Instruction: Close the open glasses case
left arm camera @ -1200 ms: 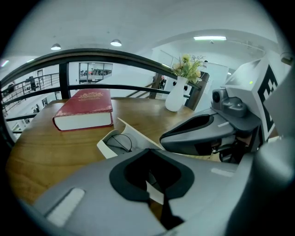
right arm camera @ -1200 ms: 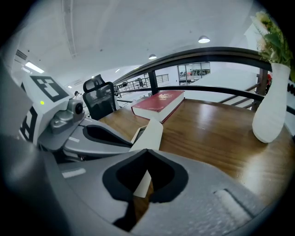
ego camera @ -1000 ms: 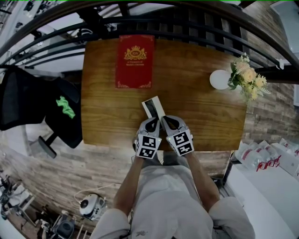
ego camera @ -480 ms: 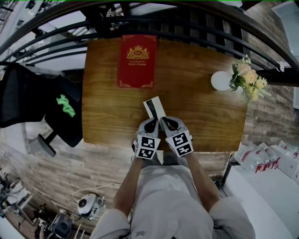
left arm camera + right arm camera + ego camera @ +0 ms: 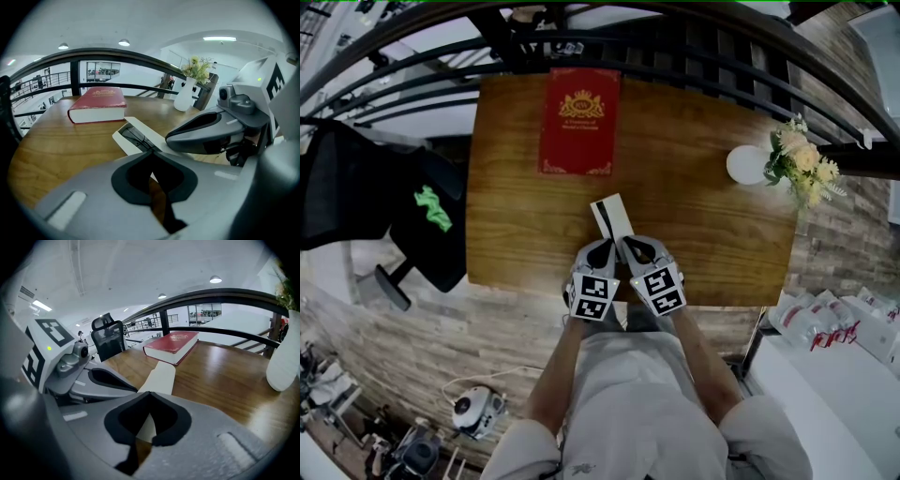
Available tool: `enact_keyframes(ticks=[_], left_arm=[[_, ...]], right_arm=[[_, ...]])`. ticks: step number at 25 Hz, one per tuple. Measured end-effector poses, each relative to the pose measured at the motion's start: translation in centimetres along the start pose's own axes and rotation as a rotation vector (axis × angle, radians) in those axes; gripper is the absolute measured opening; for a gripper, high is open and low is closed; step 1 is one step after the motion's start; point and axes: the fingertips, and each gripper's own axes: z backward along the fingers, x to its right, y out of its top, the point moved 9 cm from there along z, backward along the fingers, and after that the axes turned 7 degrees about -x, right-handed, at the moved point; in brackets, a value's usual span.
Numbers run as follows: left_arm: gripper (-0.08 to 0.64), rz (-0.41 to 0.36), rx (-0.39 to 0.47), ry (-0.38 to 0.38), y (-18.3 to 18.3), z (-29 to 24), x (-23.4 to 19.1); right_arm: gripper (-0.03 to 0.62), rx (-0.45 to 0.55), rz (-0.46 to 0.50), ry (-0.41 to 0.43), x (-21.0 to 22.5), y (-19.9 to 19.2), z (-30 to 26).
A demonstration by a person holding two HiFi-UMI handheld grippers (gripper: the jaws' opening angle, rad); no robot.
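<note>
1. One big wooden table (image 5: 703, 244) carries everything and fills the middle of the head view, with a railing behind it.
2. Red book (image 5: 578, 122) lies flat at the table's far edge, a bit toward the left corner. It's got nothing to do with the job.
3. White vase (image 5: 744, 165) with flowers (image 5: 802, 164) stands by the far right corner, well apart from where I'm working.
4. Glasses case (image 5: 612, 217) sits on the table near the middle of the near edge, its long side pointing away from me on a slight tilt. It's wide open, with the dark tray on its left and the white lid folded out on the right. Might be glasses in the tray, but it's too dark to swear to. My read is that none of the closing is done, so the whole lid flip and press-down is left.
5. Left gripper (image 5: 605, 246) and right gripper (image 5: 630, 244) hover side by side at the near edge. Their tips angle in toward each other in a V, right at the case's near end, and I can't tell if they touch it. Both have their jaws pressed together with nothing between them. My forearms come in straight from the body.
</note>
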Motion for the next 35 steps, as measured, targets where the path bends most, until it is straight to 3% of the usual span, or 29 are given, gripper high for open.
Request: enact_keyframes(ticks=[35], left_arm=[[0.02,0.065,-0.037,0.013,-2.0,-0.2,-1.4]], right_arm=[[0.002,-0.036,0.022,0.041,-1.4,0.0,-1.7]])
